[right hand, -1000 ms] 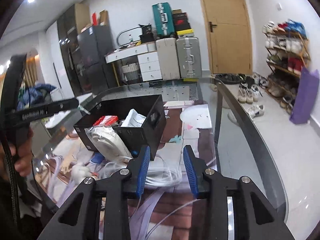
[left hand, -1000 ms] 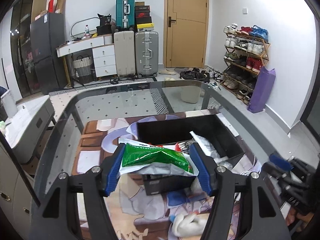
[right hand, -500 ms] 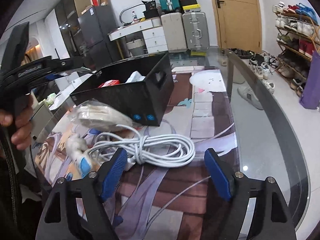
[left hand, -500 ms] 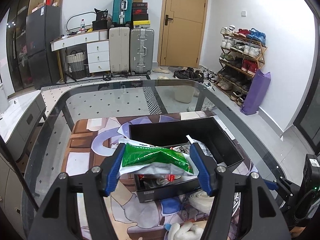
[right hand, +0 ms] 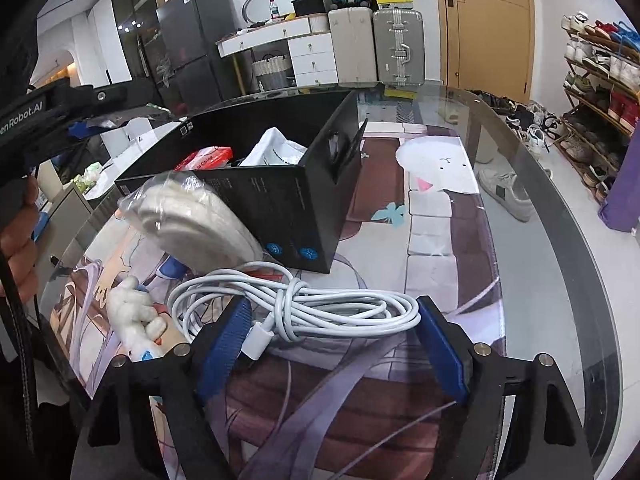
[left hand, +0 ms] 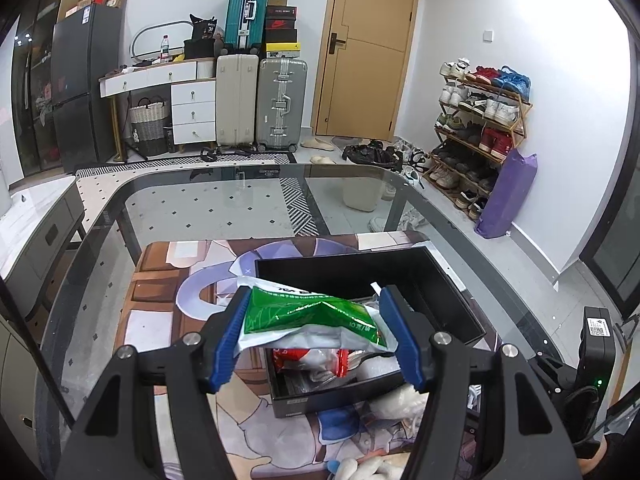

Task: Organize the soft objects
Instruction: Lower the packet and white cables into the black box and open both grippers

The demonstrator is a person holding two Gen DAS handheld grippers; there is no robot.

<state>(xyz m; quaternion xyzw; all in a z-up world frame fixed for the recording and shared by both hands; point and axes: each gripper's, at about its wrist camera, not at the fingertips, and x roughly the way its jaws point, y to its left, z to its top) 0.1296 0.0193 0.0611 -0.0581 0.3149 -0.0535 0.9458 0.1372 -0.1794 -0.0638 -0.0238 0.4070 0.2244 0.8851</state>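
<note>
Left gripper (left hand: pixel 316 330) clamps a green packet (left hand: pixel 310 316) above the partly filled black box (left hand: pixel 452 300), while the right gripper (right hand: pixel 332 342), wide open, brackets the cable coil (right hand: pixel 304 308) waiting outside beside a bagged pad (right hand: pixel 192 220) and plush toy (right hand: pixel 134 320).

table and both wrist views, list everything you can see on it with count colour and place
green pouch: 1, green and white, clamped in the left gripper above the box
black box: 1, black, open-topped, on the printed mat
red packet: 1, red and white, inside the box
white bag: 1, white, inside the box
bagged white item: 1, off-white in clear plastic, leaning on the box's near wall
white cable: 1 coiled bundle, white, on the mat between the right gripper's fingers
plush toy: 1, white, left of the cable
printed mat: 1, brown and lilac, on the glass table
left gripper: 1, black, blue pads, shut
right gripper: 1, black, blue pads, open
</note>
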